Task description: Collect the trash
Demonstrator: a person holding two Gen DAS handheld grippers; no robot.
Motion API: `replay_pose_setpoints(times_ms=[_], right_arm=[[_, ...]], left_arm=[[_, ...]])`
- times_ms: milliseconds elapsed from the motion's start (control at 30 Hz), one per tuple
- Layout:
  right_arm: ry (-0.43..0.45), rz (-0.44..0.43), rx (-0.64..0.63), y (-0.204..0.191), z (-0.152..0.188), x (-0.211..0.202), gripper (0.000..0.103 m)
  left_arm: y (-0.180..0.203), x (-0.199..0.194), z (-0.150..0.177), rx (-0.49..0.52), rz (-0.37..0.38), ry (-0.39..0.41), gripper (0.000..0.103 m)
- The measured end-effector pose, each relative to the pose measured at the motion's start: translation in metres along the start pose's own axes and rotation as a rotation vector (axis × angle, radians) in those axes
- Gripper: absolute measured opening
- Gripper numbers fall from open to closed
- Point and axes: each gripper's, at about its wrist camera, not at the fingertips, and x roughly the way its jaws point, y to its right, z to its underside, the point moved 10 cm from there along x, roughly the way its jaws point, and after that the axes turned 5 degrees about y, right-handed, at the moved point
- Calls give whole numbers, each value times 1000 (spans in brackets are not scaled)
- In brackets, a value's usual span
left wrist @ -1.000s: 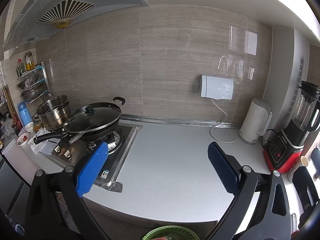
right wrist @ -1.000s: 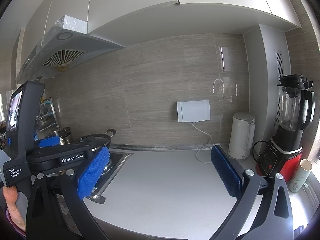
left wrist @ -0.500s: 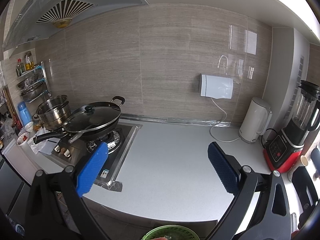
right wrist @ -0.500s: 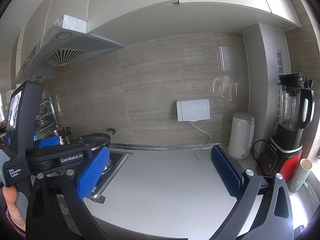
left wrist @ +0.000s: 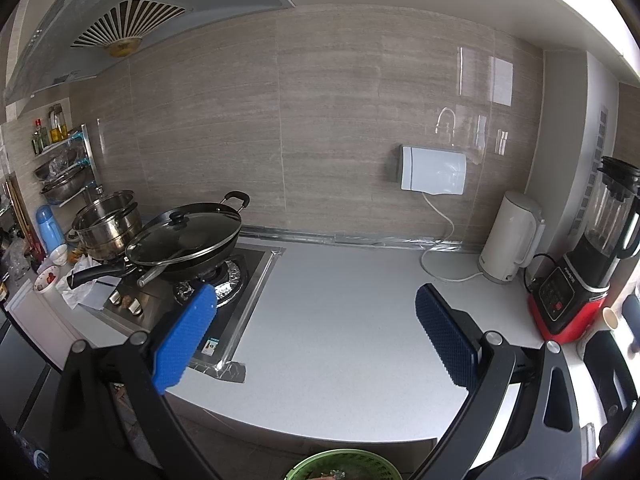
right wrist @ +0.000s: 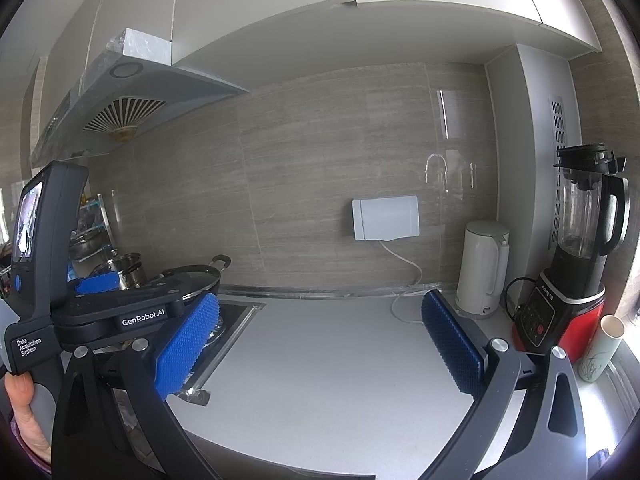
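My left gripper (left wrist: 316,340) is open and empty, held above the front of a white counter (left wrist: 340,320). My right gripper (right wrist: 320,340) is open and empty too, level with the counter (right wrist: 320,360). The left gripper's body (right wrist: 100,316) shows at the left of the right wrist view. The rim of a green basket (left wrist: 344,466) with some scraps inside shows at the bottom edge, below the counter front. Crumpled white paper (left wrist: 82,292) lies left of the stove. No trash shows on the open counter.
A gas stove (left wrist: 216,284) holds a lidded black wok (left wrist: 188,236) and a steel pot (left wrist: 106,224). A white kettle (left wrist: 512,236), a red-based blender (left wrist: 588,264) and a paper cup (right wrist: 600,348) stand at the right. A wall box (left wrist: 434,170) has a cord.
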Motion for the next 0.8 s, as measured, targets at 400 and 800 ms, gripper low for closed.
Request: replay_pose_setpoints(times_ms=[400, 800], right_arm=[[-14, 9, 12, 3, 3, 4, 101], [-18, 20, 19, 5, 6, 5, 101]], left_arm=[[7, 11, 7, 11, 3, -27, 95], [7, 15, 6, 10, -22, -20, 95]])
